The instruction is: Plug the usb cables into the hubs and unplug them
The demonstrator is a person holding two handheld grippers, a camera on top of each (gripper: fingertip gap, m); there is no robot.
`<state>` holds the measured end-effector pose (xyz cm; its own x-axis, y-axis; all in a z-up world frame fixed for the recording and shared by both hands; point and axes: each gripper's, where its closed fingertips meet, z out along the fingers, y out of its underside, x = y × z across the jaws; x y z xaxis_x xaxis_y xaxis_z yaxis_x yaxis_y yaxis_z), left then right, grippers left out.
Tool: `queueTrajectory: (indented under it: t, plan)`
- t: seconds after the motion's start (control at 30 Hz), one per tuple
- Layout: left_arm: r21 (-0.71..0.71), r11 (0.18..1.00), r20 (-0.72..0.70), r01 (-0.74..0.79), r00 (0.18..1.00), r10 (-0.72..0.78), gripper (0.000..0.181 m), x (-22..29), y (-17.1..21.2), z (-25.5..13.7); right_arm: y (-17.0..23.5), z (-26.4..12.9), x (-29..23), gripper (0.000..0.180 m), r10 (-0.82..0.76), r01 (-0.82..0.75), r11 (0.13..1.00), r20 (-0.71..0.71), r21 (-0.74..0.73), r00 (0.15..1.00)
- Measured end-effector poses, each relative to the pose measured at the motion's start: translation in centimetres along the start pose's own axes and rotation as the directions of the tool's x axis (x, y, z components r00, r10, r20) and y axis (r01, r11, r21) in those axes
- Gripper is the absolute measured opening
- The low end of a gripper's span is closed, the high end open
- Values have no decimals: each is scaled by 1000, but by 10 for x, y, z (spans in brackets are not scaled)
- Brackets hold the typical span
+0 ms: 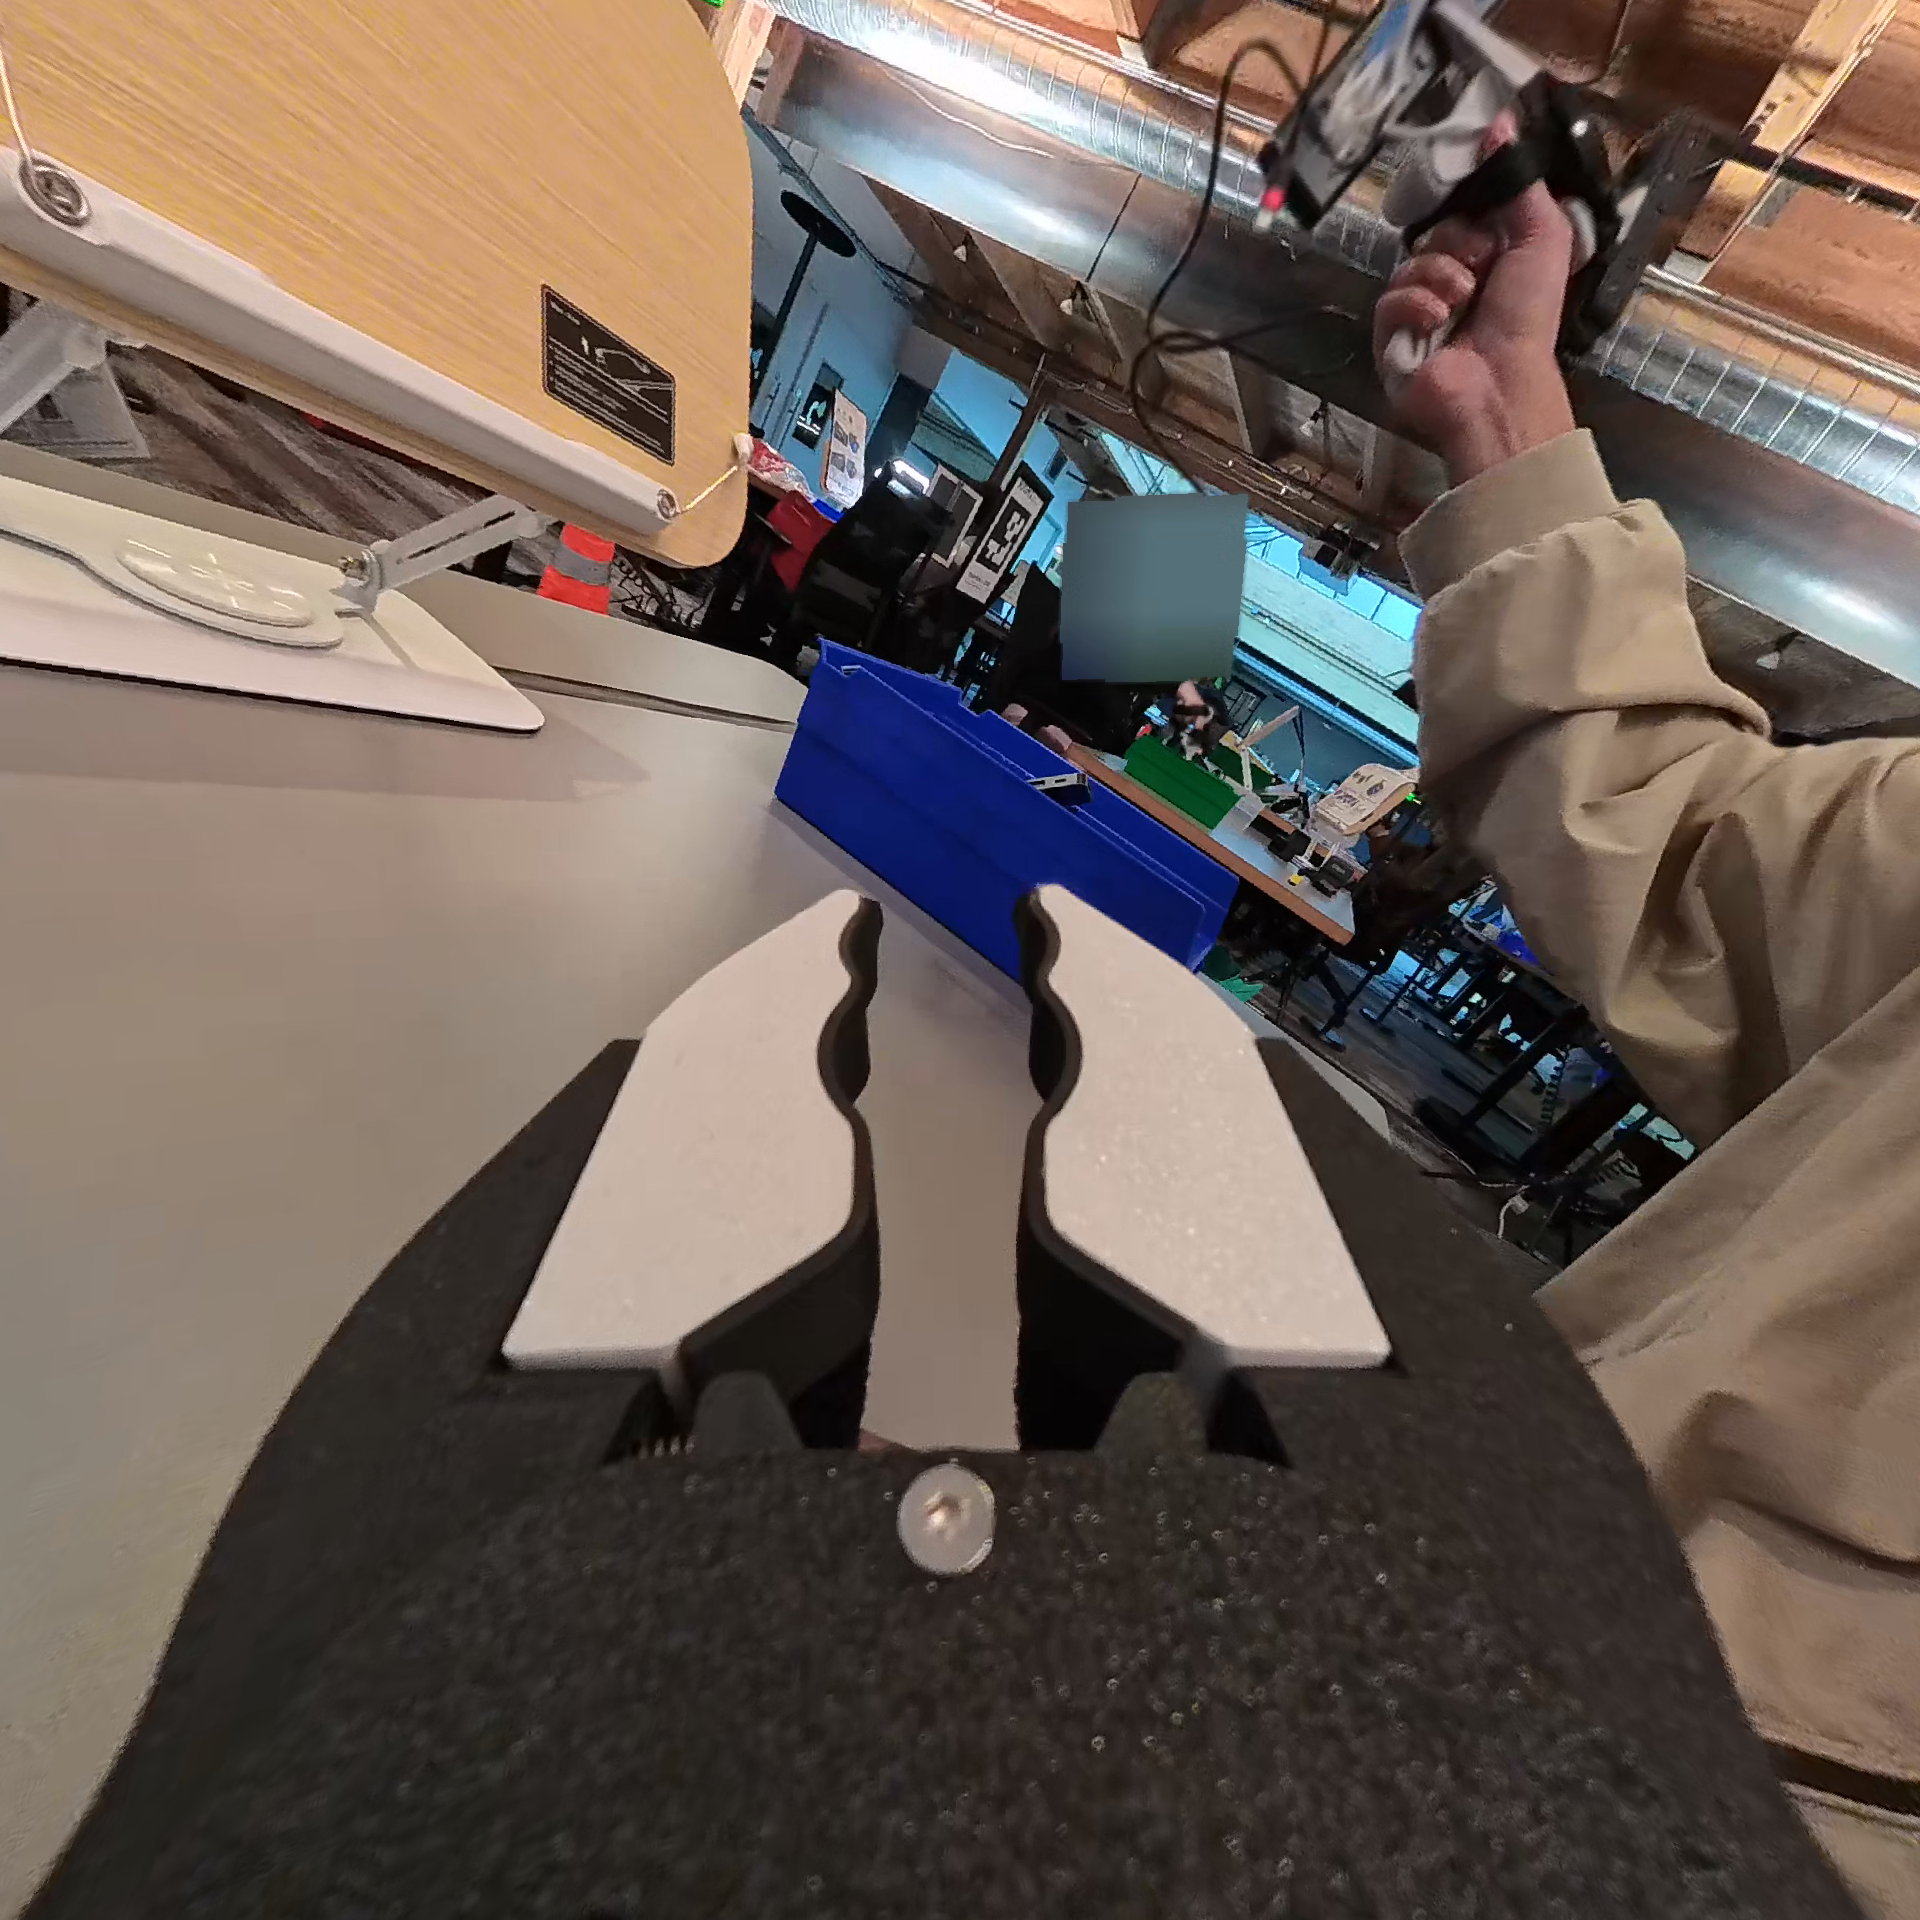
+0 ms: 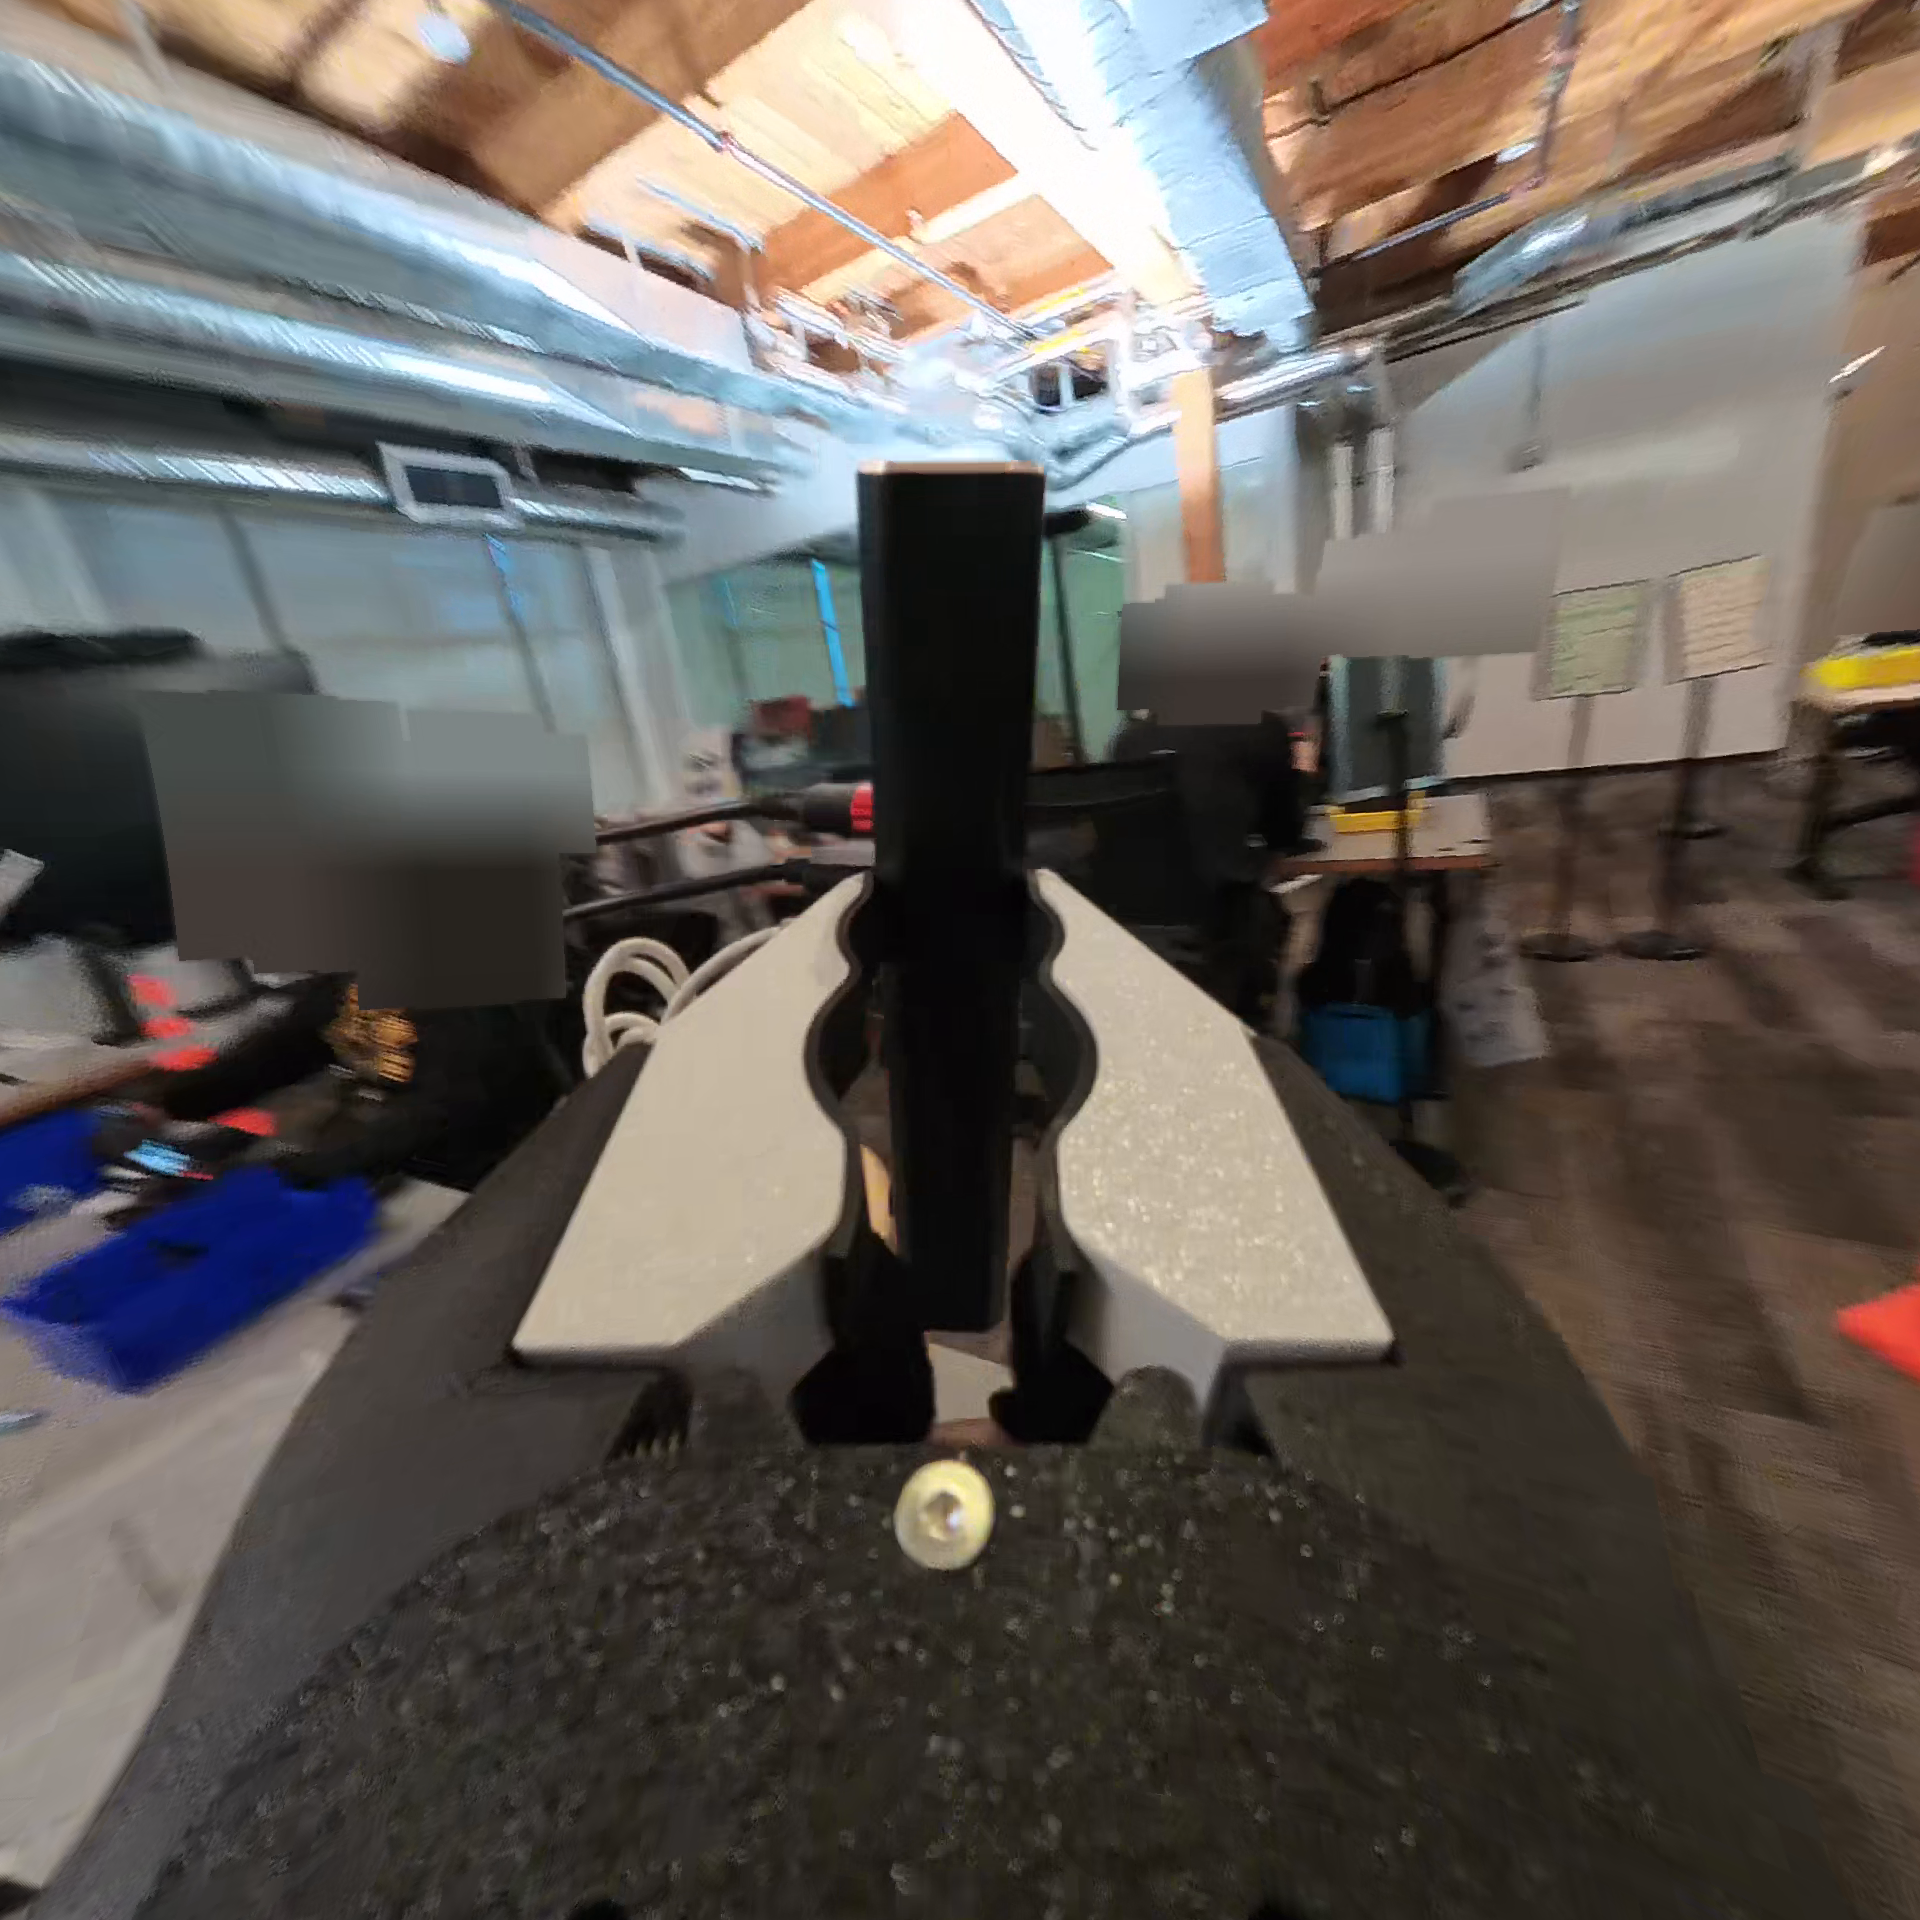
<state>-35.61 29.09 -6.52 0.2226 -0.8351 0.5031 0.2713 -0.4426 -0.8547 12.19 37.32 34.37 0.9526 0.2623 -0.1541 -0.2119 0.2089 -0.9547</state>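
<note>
Left gripper point(image 1: 948, 914) low over the grey table point(image 1: 312, 935), fingers narrowly apart with nothing between them, pointing toward 12 o'clock at a blue bin point(image 1: 966, 821). Metal plug end of a USB cable point(image 1: 1062, 781) poking over the bin's rim at 1 o'clock. At 10 o'clock, a tilted wooden board point(image 1: 416, 208) on a white stand point(image 1: 270, 613), carrying a black sticker point(image 1: 608, 374) with white print, too small to make out. At 1 to 2 o'clock, high up, a hand point(image 1: 1465, 322) in a beige sleeve point(image 1: 1621, 831) gripping the right gripper's handle, black cable trailing from it.

Right gripper point(image 2: 948, 914) raised toward the room, closed on a black hub point(image 2: 951, 831), a long slim bar standing along the fingers and past the tips toward 12 o'clock, with a light, copper-toned end face. Background smeared by motion: blue bins point(image 2: 177, 1247) at 8 o'clock, coiled white cable point(image 2: 623, 997) at 10 o'clock, two sheets on stands point(image 2: 1662, 623) at 2 o'clock, writing blurred beyond reading. No brand marks legible anywhere.
</note>
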Motion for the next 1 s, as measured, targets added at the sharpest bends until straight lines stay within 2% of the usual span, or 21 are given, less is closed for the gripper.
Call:
queueTrajectory:
  t: [0.17,0.27,0.33,0.4,0.53,0.67,0.7,0.77,0.83,0.93,1.0]
  plan:
    - [-3,1000,-17,7,1000,-7,26,2,1,1,39,-1,21,26,-210,201,974,-83,-101,974]
    - [-9,1000,-27,15,1000,-15,26,3,1,1,80,-6,37,26,-358,330,920,-109,-214,927]
    - [-10,1000,-29,13,999,-14,26,4,2,2,112,-9,44,26,-404,359,884,-100,-299,909]
    - [-13,1000,-32,12,999,-12,26,5,2,3,140,-11,44,25,-422,378,856,-56,-353,905]
    - [-20,1000,-31,7,999,-7,26,6,4,3,196,-19,29,26,-449,463,758,148,-460,881]
    - [-22,1000,-27,8,1000,-8,26,5,5,3,270,-36,20,26,-392,541,586,373,-604,841]
    - [-22,1000,-26,9,1000,-10,26,5,5,3,292,-43,22,26,-371,552,516,411,-654,833]
    - [-22,1000,-26,11,1000,-11,26,4,5,4,337,-60,32,26,-355,597,324,491,-734,795]
    - [-25,1000,-26,11,1000,-12,26,4,6,4,372,-71,42,28,-365,636,163,553,-754,749]
    - [-31,999,-25,11,1000,-12,26,5,8,5,407,-68,37,27,-327,677,78,623,-732,711]
    - [-31,1000,-24,6,1000,-7,26,7,8,5,428,-68,31,26,-285,714,-23,689,-700,667]
